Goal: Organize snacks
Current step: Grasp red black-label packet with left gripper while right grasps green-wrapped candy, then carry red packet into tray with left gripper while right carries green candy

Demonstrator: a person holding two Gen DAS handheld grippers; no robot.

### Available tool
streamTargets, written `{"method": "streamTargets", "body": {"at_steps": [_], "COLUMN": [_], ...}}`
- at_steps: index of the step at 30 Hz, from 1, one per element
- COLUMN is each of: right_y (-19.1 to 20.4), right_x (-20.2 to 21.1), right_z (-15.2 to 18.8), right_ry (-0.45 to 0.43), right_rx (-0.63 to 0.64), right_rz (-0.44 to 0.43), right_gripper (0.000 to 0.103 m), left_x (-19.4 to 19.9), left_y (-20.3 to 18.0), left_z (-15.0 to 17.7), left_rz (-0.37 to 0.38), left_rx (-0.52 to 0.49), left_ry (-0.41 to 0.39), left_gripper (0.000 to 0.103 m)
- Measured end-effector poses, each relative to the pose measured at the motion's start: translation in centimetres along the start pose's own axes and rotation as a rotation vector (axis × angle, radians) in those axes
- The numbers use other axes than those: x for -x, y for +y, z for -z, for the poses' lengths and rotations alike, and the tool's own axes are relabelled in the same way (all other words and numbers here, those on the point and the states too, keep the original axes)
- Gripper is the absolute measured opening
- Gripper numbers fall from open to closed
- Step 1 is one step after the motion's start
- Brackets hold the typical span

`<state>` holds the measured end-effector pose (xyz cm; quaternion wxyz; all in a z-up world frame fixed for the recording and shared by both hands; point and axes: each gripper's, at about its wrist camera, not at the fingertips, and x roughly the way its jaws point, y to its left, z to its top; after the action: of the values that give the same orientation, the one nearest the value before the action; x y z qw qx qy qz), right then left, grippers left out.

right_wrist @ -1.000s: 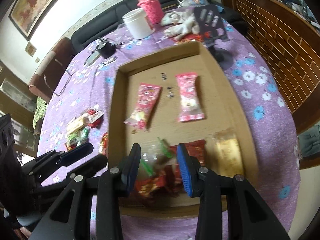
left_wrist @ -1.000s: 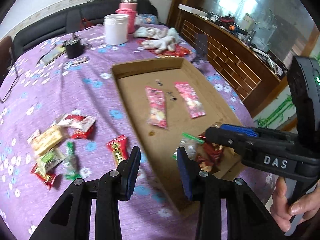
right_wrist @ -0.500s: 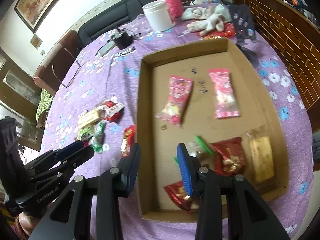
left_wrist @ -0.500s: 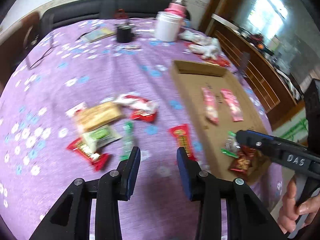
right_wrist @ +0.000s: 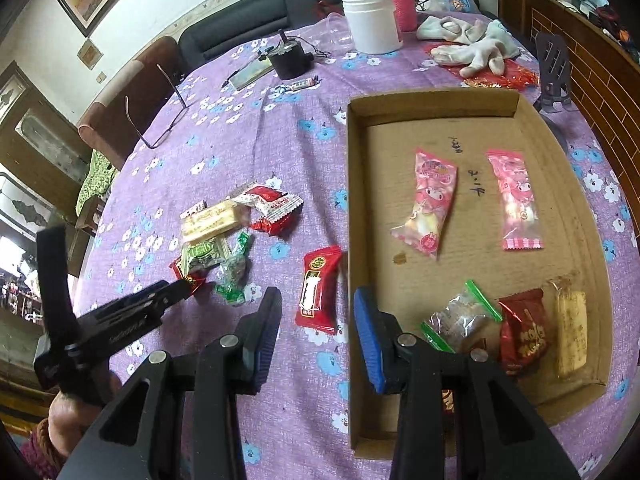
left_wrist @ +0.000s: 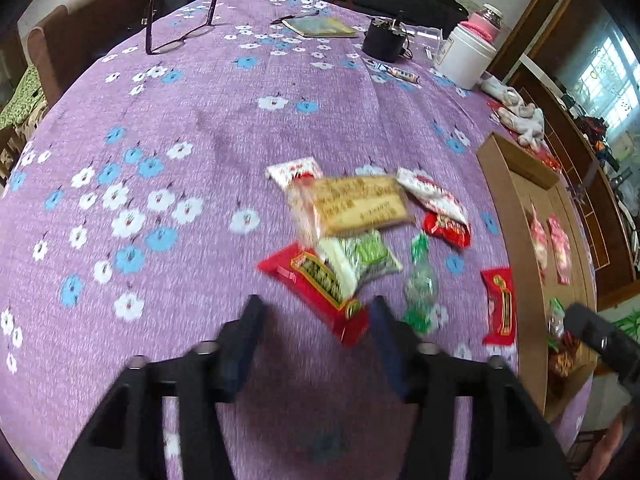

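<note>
Several loose snack packets lie clustered on the purple flowered tablecloth [right_wrist: 248, 128] left of the cardboard tray [right_wrist: 352, 184]: a beige biscuit pack [right_wrist: 212, 220], a red-and-white wrapper [right_wrist: 272, 204], a green-and-white sachet [right_wrist: 204, 256] and a green twist candy [right_wrist: 234, 272]. One red packet [right_wrist: 318, 288] lies alone, just beside the tray's left wall. Inside the tray, two pink marshmallow bags [right_wrist: 432, 200] sit mid-floor, while a zip bag [right_wrist: 460, 320], a dark red pack [right_wrist: 524, 332] and a pale bar [right_wrist: 572, 332] line its near right corner. The right gripper [right_wrist: 316, 320] hovers with jaws released, empty, framing the lone red packet; the left gripper [left_wrist: 316, 340], jaws likewise spread and empty, points at the cluster.
</note>
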<state>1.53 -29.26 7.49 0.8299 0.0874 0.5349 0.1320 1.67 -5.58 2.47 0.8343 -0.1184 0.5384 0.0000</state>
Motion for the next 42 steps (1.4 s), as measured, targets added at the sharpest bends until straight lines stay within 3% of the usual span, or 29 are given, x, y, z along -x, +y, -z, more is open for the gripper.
{"method": "streamTargets", "body": {"at_steps": [5, 10, 13, 19, 26, 29, 31, 32, 42], "right_y": [0.0, 0.7, 2.2, 5.7, 8.0, 9.0, 9.4, 9.7, 8.7], "right_x": [-0.3, -0.9, -1.9, -5.8, -9.3, -10.5, -10.6, -10.8, -8.6], "right_z": [0.1, -0.3, -0.7, -1.4, -1.9, -1.8, -1.8, -1.9, -0.3], "right_ry": [0.008, 0.016, 0.032, 0.108, 0.159, 0.175, 0.162, 0.16, 0.142], "right_rx": [-0.001, 0.01, 0.032, 0.068, 0.07, 0.091, 0.099, 0.118, 0.079], "right_rz": [0.009, 0.0, -0.016, -0.052, -0.046, -0.003, 0.011, 0.036, -0.013], "right_gripper": [0.036, 0.036, 0.036, 0.036, 0.036, 0.036, 0.033, 0.022, 0.021], "left_x": [-1.5, -1.4, -0.8, 0.3, 0.9, 0.9, 0.9, 0.9, 1.3], "left_y": [-0.5, 0.0, 1.2, 3.4, 4.7, 4.7, 4.7, 4.7, 5.1], "left_z": [-1.3, -1.0, -0.4, 1.0, 1.7, 1.6, 1.5, 1.6, 1.8], "left_rz": [-0.032, -0.083, -0.074, -0.072, -0.05, -0.046, -0.043, -0.042, 0.005], "left_rx": [-0.052, -0.149, -0.166, -0.185, -0.194, -0.206, -0.211, -0.215, -0.172], "left_ry": [-0.004, -0.038, -0.036, -0.043, -0.048, -0.046, -0.047, -0.048, -0.042], "left_gripper": [0.065, 0.029, 0.022, 0.021, 0.021, 0.021, 0.021, 0.021, 0.021]}}
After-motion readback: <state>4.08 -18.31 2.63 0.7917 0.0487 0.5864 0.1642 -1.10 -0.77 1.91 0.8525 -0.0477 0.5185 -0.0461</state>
